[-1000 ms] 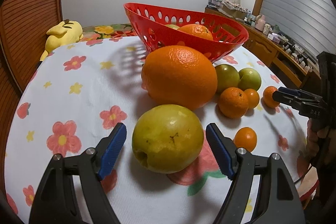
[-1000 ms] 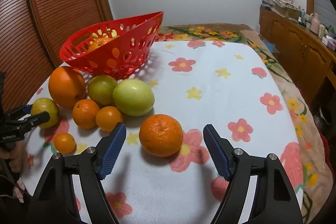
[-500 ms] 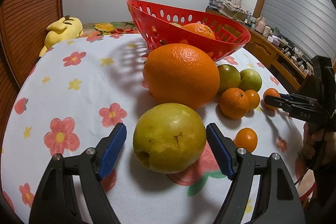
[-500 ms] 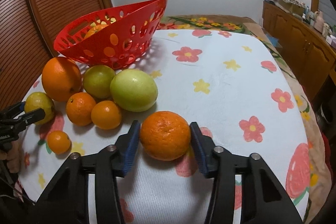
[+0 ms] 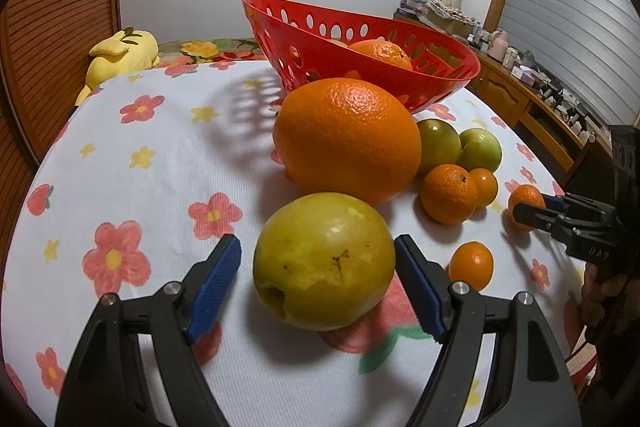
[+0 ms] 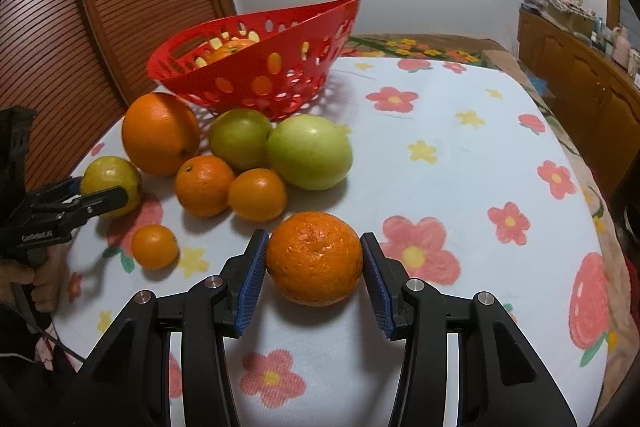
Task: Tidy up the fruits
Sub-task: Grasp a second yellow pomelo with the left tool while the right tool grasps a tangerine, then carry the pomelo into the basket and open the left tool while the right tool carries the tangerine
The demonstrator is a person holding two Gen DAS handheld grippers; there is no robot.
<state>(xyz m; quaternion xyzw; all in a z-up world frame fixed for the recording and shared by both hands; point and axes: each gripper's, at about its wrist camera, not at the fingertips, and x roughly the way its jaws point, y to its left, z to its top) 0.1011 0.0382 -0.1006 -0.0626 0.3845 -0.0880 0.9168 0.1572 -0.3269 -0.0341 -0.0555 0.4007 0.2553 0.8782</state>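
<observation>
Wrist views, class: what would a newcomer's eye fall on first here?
The red basket at the table's far side, an orange inside. Next, the right gripper shut on a bumpy orange, and the left gripper open around a yellow-green fruit.

Bright, even indoor light; soft fruit shadows fall toward the jaws; sharp focus, heavy fisheye bending, dark corners.
</observation>
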